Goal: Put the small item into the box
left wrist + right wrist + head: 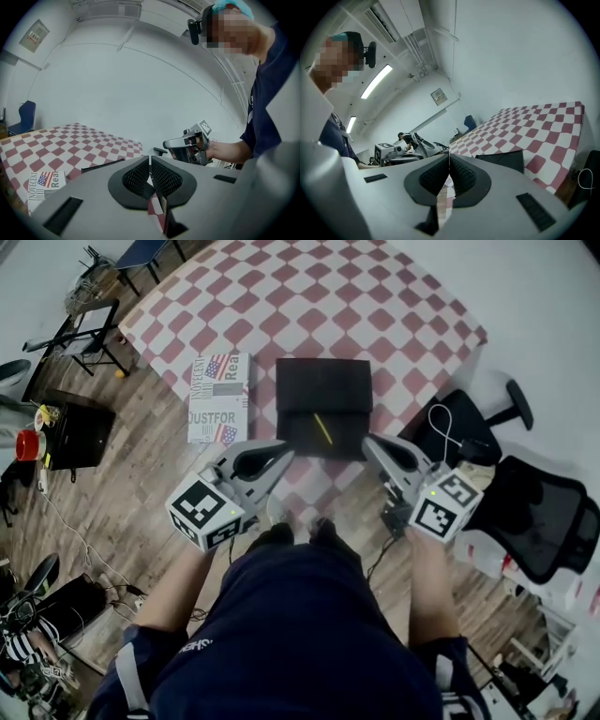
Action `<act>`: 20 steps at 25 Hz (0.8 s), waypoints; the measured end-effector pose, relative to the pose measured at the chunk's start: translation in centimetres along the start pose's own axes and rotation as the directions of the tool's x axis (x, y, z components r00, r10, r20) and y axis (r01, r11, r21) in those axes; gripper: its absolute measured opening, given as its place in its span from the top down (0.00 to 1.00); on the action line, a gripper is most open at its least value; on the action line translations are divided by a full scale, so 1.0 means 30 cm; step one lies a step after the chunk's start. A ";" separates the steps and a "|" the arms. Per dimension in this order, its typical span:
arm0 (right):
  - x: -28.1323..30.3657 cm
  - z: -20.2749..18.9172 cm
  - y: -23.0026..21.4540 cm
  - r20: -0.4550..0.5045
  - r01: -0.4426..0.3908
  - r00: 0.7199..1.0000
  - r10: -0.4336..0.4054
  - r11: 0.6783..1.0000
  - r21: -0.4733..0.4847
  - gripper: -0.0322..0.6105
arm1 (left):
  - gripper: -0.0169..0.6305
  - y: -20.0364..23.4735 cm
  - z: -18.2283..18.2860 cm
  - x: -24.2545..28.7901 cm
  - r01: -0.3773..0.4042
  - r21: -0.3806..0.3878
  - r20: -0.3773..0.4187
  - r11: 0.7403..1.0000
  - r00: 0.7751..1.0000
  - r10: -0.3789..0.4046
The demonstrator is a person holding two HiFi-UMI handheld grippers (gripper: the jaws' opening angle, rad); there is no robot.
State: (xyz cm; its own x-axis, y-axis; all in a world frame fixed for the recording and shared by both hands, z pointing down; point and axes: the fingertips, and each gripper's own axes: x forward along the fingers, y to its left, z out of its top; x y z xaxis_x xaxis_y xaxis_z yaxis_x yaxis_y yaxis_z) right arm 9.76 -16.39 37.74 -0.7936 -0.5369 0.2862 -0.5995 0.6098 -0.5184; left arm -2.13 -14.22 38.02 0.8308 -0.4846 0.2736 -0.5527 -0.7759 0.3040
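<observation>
Red-and-white checked cloth point(309, 296), spread flat, takes up most of the ground ahead of the person.

Black box point(323, 381) sits at the cloth's near edge. It is matte, rectangular and square-cornered. It shows as two dark panels, far and near, which may be a body and a folded-out lid; I cannot tell which is which.

Folded newspaper point(218, 399) lies just beside the box, on the person's left.

Left gripper point(284, 448) and right gripper point(367, 440) are grey moulded plastic. Both are held low at the box's near corners, with their tips pointing inward over it. Each gripper's own view shows the ribbed black pads point(138, 177) pressed together with nothing between them.

Small item: a thin yellow stick point(322, 427), pencil-like, hard and smooth by the look of it. It lies on the box's near panel, between the two gripper tips and slightly ahead of them. Its long axis runs away from the person, with the far end leaning a little left. Neither tip is clearly closer.

Judgement: the next pinch should come across the stick's width, and either gripper must open first.
</observation>
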 end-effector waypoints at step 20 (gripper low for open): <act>-0.052 -0.052 0.102 0.016 -0.025 1.000 0.025 0.999 -0.021 0.93 | 0.91 -0.088 0.010 -0.045 0.003 0.034 0.013 0.999 1.000 -0.003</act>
State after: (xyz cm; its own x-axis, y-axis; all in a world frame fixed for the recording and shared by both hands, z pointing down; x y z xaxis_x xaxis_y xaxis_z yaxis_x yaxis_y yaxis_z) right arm 9.01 -12.78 36.98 -0.8068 -0.5304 0.2602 -0.5815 0.6353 -0.5081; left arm -1.76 -11.65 36.57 0.8333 -0.4872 0.2611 -0.5479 -0.7907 0.2731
